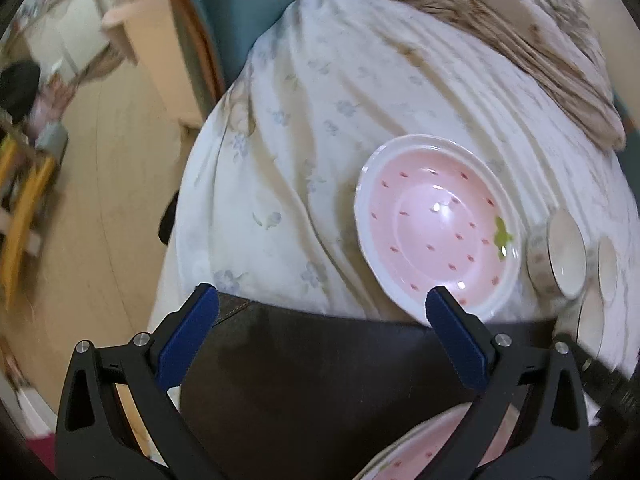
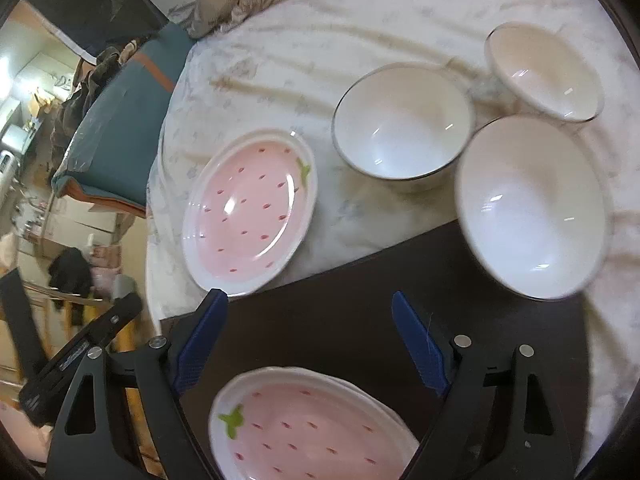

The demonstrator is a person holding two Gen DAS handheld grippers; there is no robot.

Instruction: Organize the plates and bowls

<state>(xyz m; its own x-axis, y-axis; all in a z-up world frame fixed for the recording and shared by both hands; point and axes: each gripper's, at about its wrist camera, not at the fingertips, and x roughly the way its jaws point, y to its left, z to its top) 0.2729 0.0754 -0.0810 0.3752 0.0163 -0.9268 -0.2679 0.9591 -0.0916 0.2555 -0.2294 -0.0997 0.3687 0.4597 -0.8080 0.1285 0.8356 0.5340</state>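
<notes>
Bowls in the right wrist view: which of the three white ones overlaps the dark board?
The nearest, largest-looking bowl, lower right; the other two bowls sit wholly on the cloth.

Bed covered by a cream floral sheet (image 1: 320, 120), heavily creased. Crumpled beige blanket (image 1: 500, 32) at its far end. Dark board (image 2: 360, 320) lying on the sheet at the near edge. Pale wood floor (image 1: 108, 200) beside the bed. Teal cushion (image 2: 120, 132) alongside. Light cabinet (image 1: 160, 48) against the wall. Cluttered, brightly lit room beyond, blurred.
</notes>
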